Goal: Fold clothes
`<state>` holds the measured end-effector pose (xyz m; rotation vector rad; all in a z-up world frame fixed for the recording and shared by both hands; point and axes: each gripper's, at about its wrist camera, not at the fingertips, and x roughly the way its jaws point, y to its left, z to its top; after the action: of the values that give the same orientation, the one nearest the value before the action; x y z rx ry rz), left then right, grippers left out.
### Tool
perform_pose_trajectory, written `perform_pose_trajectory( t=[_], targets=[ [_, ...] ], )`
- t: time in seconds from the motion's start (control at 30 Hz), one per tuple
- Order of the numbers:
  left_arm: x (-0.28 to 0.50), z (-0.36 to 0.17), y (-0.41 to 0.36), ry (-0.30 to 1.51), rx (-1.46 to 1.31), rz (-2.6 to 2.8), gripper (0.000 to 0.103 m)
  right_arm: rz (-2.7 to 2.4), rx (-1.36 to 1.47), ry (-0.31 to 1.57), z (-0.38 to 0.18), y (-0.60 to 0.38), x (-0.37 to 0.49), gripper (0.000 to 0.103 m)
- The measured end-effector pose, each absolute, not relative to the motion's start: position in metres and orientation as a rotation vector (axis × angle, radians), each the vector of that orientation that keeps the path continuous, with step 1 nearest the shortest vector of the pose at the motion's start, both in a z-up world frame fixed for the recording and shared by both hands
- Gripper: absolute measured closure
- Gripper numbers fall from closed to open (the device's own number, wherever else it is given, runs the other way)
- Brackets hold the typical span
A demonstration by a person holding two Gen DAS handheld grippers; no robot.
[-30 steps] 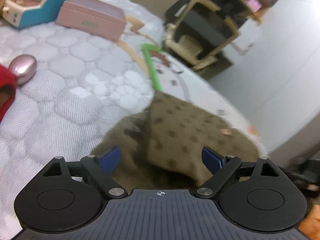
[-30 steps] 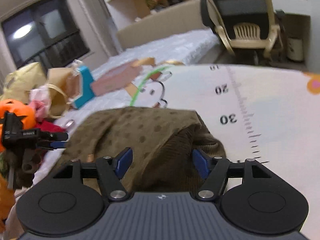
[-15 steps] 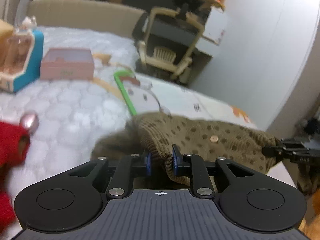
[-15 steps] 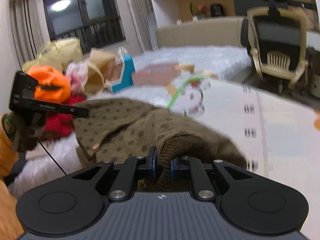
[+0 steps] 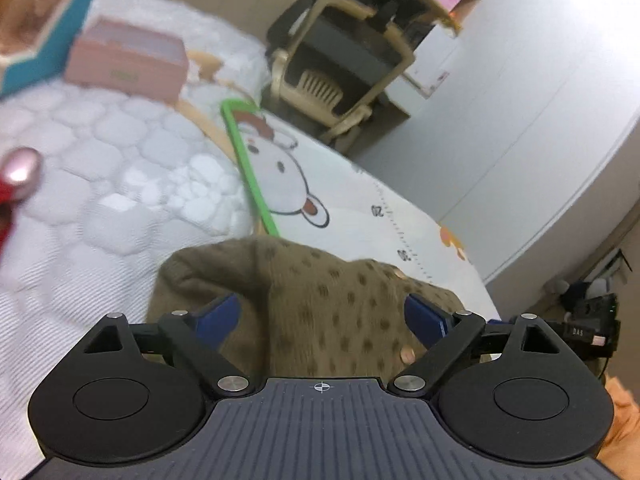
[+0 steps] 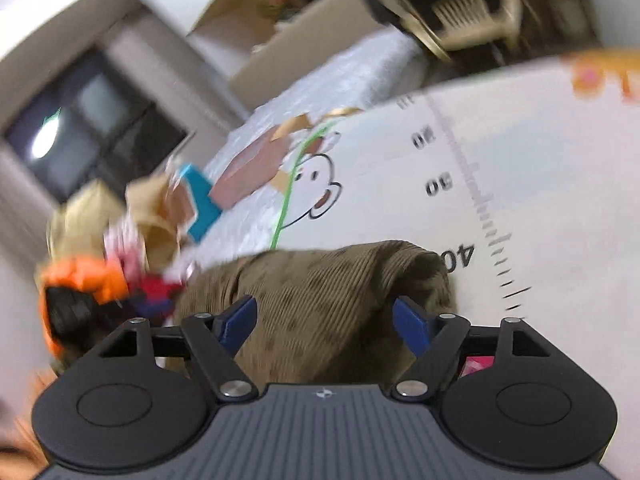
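An olive-brown dotted corduroy garment lies bunched on the bed, half on a white cartoon mat. My left gripper hangs open just over it, blue pads spread wide on either side of a fold. The same garment fills the lower middle of the blurred right wrist view. There my right gripper is also open, its pads straddling the cloth without pinching it. The other gripper's black body shows at the garment's right end.
A pink box and a teal box sit on the quilted white cover. A beige chair stands beyond the bed. A heap of orange, red and pink clothes lies left of the garment. The mat has a green edge.
Both grippers were shut on the brown garment half a second ago, holding it lifted. Now both have opened and the garment lies dropped in a bunch on the bed.
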<state>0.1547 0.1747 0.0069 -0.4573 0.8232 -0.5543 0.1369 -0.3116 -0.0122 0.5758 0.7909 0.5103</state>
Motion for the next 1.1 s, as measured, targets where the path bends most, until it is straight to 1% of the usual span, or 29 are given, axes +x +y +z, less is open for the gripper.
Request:
perform_pose_trajectory(
  t=[0.13,0.23,0.33,0.4,0.47,0.53,0.7,0.8,0.87,0.97,1.1],
  targets=[
    [0.204,-0.026,0.153,0.976,-0.492,-0.571,0.009,0.533,0.716,0.901,-0.049,-0.300,0.185,0.027],
    [0.232,-0.037,0.142,1.005,-0.528,-0.608,0.008,0.559,0.714,0.949,-0.063,-0.291,0.217,0.027],
    [0.256,-0.024,0.135,0.947,-0.549,-0.605,0.008,0.553,0.696,0.907,-0.056,-0.286,0.257,0.027],
    [0.272,-0.006,0.131,0.850,-0.537,-0.592,0.008,0.526,0.662,0.816,-0.040,-0.286,0.281,0.027],
    [0.280,0.009,0.128,0.783,-0.481,-0.562,0.008,0.488,0.603,0.732,-0.023,-0.285,0.302,0.027],
    [0.282,0.017,0.124,0.770,-0.380,-0.511,0.008,0.422,0.501,0.713,-0.012,-0.283,0.309,0.027],
    [0.242,0.023,0.118,0.737,-0.174,-0.500,0.007,0.371,0.191,0.653,-0.005,-0.270,0.269,0.027],
    [0.221,0.025,0.100,0.680,-0.127,-0.574,0.006,0.393,-0.016,0.609,-0.008,-0.244,0.242,0.027],
    [0.216,0.019,0.083,0.678,-0.119,-0.624,0.005,0.446,-0.108,0.599,-0.011,-0.219,0.233,0.027],
    [0.215,-0.011,0.057,0.789,-0.107,-0.655,0.005,0.489,-0.129,0.665,-0.029,-0.197,0.230,0.025],
    [0.183,-0.033,0.046,0.802,0.001,-0.644,0.004,0.480,-0.154,0.713,-0.048,-0.201,0.200,0.023]
  ],
)
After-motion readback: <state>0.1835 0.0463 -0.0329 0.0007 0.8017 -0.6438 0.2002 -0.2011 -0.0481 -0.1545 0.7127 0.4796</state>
